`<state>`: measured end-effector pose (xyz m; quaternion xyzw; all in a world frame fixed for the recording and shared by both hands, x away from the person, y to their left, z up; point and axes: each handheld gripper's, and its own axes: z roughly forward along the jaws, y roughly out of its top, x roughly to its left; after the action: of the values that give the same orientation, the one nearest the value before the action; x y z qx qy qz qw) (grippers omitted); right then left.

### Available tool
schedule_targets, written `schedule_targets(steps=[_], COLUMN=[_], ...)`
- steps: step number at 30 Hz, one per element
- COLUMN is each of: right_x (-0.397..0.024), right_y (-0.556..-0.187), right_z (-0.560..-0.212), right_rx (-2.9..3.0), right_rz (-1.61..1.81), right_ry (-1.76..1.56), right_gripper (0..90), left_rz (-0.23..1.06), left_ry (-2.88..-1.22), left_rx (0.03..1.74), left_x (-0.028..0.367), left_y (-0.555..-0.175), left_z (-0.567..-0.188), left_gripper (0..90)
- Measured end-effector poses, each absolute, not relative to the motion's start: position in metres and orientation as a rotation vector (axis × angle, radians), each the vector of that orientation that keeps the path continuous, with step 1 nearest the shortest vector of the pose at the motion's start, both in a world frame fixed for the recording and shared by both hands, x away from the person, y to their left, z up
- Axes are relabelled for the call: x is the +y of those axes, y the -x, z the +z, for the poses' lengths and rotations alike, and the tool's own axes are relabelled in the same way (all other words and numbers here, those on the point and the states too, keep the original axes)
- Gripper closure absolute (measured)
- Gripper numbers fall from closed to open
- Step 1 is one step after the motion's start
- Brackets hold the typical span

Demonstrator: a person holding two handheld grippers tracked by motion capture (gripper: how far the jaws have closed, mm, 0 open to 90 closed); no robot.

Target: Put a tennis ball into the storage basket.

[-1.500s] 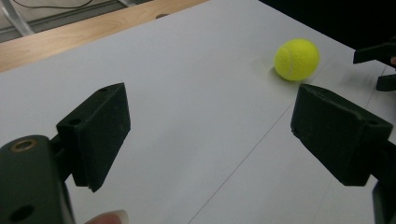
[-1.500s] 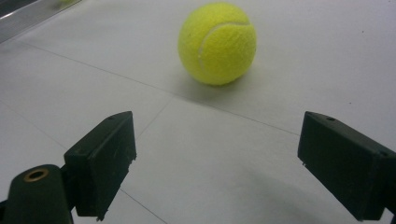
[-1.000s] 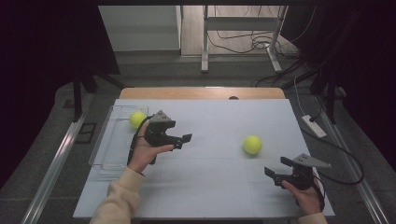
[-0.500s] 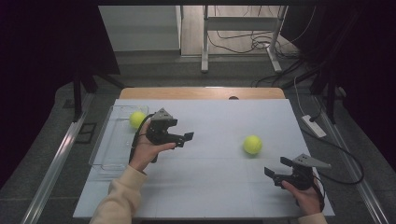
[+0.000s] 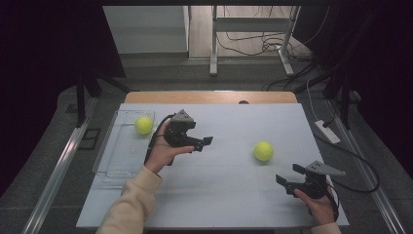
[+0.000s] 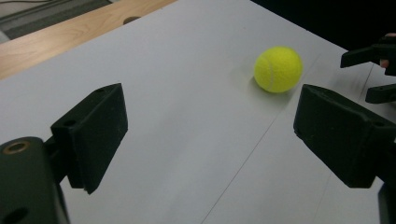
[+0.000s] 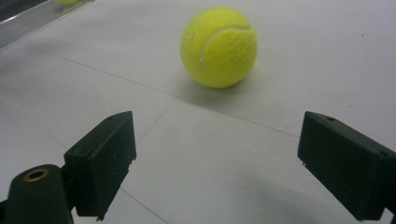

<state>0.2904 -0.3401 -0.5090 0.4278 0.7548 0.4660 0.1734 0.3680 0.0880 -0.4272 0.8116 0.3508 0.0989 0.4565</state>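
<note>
One yellow ball [image 5: 263, 151] is sitting on the white tabletop [image 5: 219, 195], and another ball [image 5: 143, 125] is lying in the clear tray [image 5: 113, 165]. The left hand-held gripper [image 5: 204, 143] and the right hand-held gripper [image 5: 288, 175] are both staying wide open, holding nothing.

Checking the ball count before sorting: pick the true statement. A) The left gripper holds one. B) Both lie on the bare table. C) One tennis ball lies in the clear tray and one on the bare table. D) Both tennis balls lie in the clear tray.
C: in the high view one tennis ball sits inside the clear tray at the table's left, while the other tennis ball rests on the white tabletop; both grippers are open and hold nothing.
</note>
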Motion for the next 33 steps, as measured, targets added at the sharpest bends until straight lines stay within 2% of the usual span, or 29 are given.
schedule_targets(steps=[33], right_x=[-0.337], right_y=[-0.290], right_z=[-0.508], right_rx=[2.148], right_rz=[1.322], right_ry=[-1.202], right_gripper=[11.1], left_rz=[0.166], left_ry=[-2.092], left_rx=[0.804], left_x=[0.026], left_y=[-0.392], left_z=[-0.442], left_gripper=[9.2])
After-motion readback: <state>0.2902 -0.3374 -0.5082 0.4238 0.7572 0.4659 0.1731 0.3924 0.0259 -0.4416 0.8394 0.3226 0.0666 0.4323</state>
